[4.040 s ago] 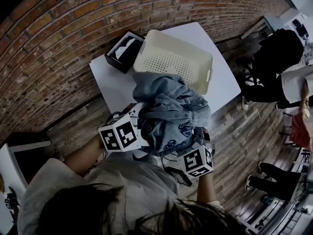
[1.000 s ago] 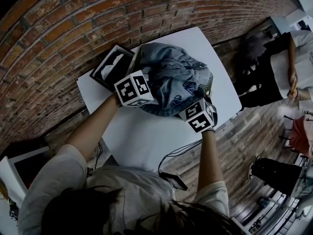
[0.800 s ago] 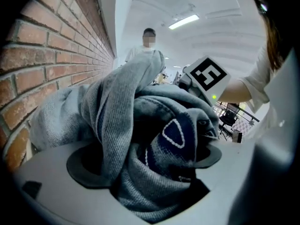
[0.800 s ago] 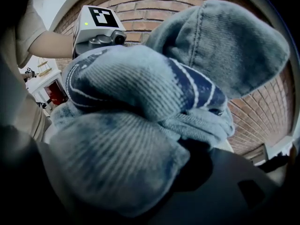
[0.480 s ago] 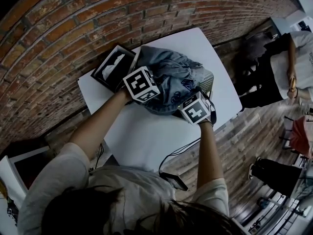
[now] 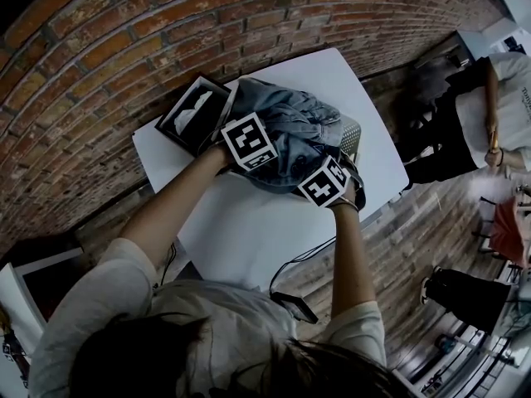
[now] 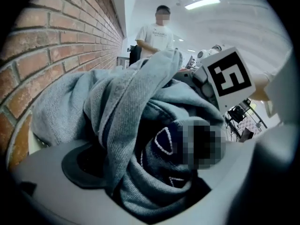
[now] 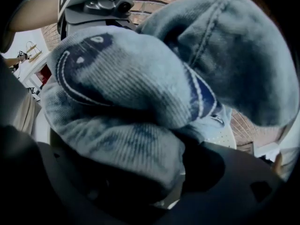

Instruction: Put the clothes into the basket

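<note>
The denim clothes (image 6: 290, 131) sit heaped in the basket (image 6: 353, 133) at the far side of the table (image 6: 249, 230). The left gripper (image 7: 159, 182) pinches a fold, while the right gripper (image 8: 154, 172) has just been opening, its jaws spread with cloth loose between them. Release the left fold too, then lift both straight up so nothing drags back over the rim
</note>
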A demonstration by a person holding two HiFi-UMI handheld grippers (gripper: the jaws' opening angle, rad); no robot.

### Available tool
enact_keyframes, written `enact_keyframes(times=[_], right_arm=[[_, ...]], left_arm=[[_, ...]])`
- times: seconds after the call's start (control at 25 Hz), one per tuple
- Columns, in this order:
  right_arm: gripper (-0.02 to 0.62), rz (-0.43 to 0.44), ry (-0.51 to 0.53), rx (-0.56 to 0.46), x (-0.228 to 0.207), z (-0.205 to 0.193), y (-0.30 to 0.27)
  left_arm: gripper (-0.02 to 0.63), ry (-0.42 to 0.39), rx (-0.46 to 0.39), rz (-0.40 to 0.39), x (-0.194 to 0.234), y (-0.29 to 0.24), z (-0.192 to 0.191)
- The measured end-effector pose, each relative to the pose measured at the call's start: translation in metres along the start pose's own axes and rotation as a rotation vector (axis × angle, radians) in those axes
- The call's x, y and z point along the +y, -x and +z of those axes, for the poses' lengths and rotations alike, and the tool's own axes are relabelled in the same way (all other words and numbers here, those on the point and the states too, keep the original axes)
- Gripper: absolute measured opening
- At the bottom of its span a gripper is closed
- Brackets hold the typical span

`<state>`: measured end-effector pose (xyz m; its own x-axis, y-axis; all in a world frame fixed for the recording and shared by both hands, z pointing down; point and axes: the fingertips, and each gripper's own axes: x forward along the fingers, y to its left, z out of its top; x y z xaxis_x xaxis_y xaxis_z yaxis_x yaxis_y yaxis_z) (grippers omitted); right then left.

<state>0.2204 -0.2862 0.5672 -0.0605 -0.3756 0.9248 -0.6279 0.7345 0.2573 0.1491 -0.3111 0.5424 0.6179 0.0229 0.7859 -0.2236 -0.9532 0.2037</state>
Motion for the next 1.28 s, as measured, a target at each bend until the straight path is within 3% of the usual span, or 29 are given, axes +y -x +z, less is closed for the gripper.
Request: enact_keyframes(times=[0.32,0.48,0.72,0.96,1.08,1.2,1.28], right_arm=[[0.431,-0.022,-0.06,-0.148,-0.011,-0.001,0.035],[0.431,-0.041,-0.07,-0.168,-0.013,-0.004,0.049],[0.431,-0.066,-0.139,-0.245,-0.015,-0.002,0.065],[0.414,-0.078,-0.168,-0.298,-0.012,-0.005,0.09],[0.352,-0.11,-0.207,-0.377,-0.014,0.001,0.111],[0.142,-0.178,-0.245,-0.472,-0.02,0.012,0.129],[0.079,-0.203,-0.265,-0.51,-0.021,0.016,0.133]], left_arm=[[0.534,-0.021,-0.11,0.052,-0.004,0.029,0.01],[0.534,-0.033,-0.159,0.094,0.0,0.052,0.019],[0.534,0.012,-0.254,0.129,0.004,0.072,0.021],[0.531,0.052,-0.356,0.105,-0.006,0.085,0.024],[0.531,0.039,-0.386,0.099,-0.015,0.092,0.028],[0.528,0.028,-0.429,0.117,-0.021,0.099,0.035],[0.495,0.034,-0.462,0.133,-0.023,0.102,0.038]])
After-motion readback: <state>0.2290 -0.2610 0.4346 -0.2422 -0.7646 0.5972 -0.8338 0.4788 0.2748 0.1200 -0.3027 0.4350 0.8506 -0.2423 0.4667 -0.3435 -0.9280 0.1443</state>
